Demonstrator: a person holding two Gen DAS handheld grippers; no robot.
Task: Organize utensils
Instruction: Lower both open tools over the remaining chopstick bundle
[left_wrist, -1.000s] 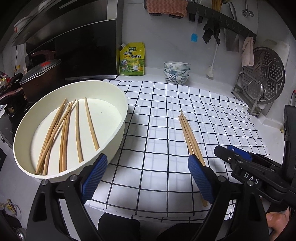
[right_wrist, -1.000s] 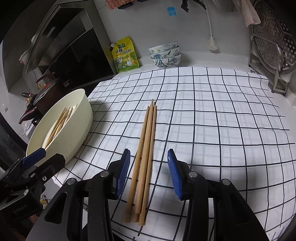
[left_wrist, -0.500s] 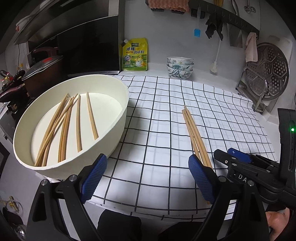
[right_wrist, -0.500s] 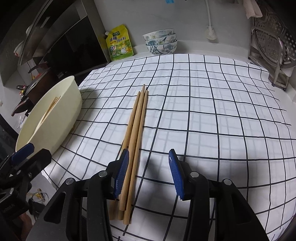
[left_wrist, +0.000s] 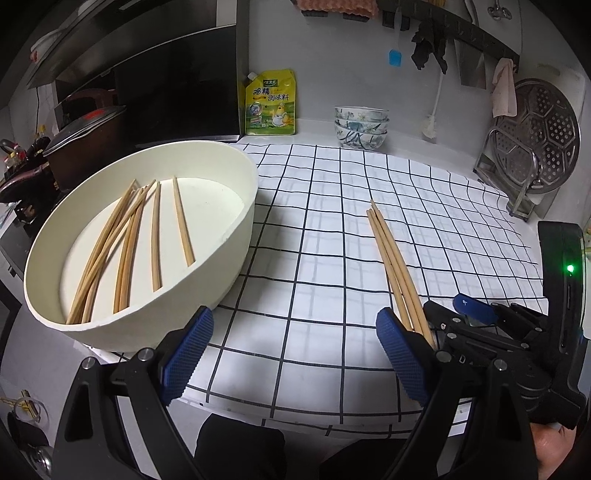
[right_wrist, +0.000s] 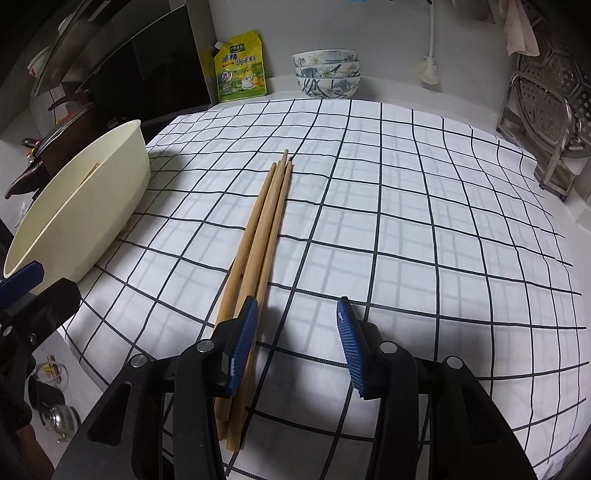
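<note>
A bundle of wooden chopsticks (right_wrist: 264, 225) lies on the checked cloth (right_wrist: 406, 221); it also shows in the left wrist view (left_wrist: 393, 258). My right gripper (right_wrist: 297, 343) is open low over the cloth, its left finger over the chopsticks' near ends, nothing between the jaws. A cream oval basin (left_wrist: 236, 173) at the left holds several chopsticks (left_wrist: 155, 236); it also shows in the right wrist view (right_wrist: 92, 206). My left gripper (left_wrist: 291, 354) is open and empty at the cloth's near edge, between basin and bundle.
A stack of patterned bowls (left_wrist: 361, 125) and a yellow seasoning pouch (left_wrist: 271, 103) stand at the back wall. A steel rack with a steamer plate (left_wrist: 535, 147) stands at the right. A stove with a lidded pot (left_wrist: 85, 133) is at the left.
My right gripper has moved right, so the chopsticks now lie under its left finger instead of between the jaws. The left gripper has shifted slightly; both stay open.
</note>
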